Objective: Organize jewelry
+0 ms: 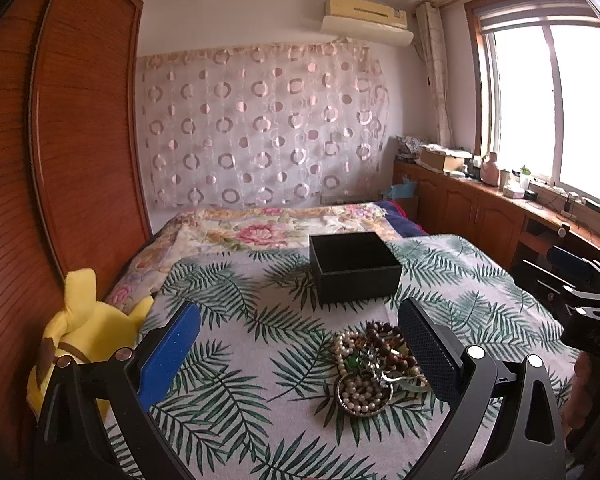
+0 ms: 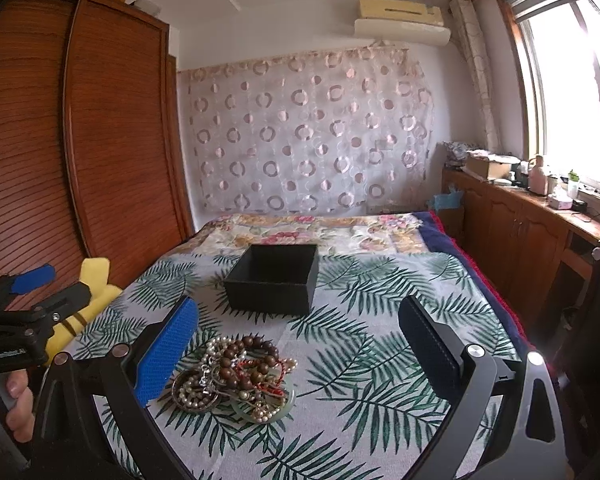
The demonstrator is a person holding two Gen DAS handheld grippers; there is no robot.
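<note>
Left tool [image 1: 298, 354]: wide open, empty | Right tool [image 2: 298, 354]: wide open, empty | Tangled heap of pearl and brown wooden bead jewelry [image 2: 236, 376]: on leaf-print bedspread [image 2: 360, 360], near open black square box [image 2: 272, 278].

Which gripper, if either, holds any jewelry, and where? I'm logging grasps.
Neither: the left gripper and right gripper are open above the tangled pile of beaded jewelry.

We see a bed [image 1: 228, 360] spread with a palm-leaf cloth [image 2: 380, 280] over a floral quilt [image 2: 300, 232], a yellow plush toy [image 1: 88, 328] beside a wooden wardrobe [image 1: 80, 140], a circle-patterned curtain [image 2: 308, 136] and an air conditioner [image 1: 366, 12] above
</note>
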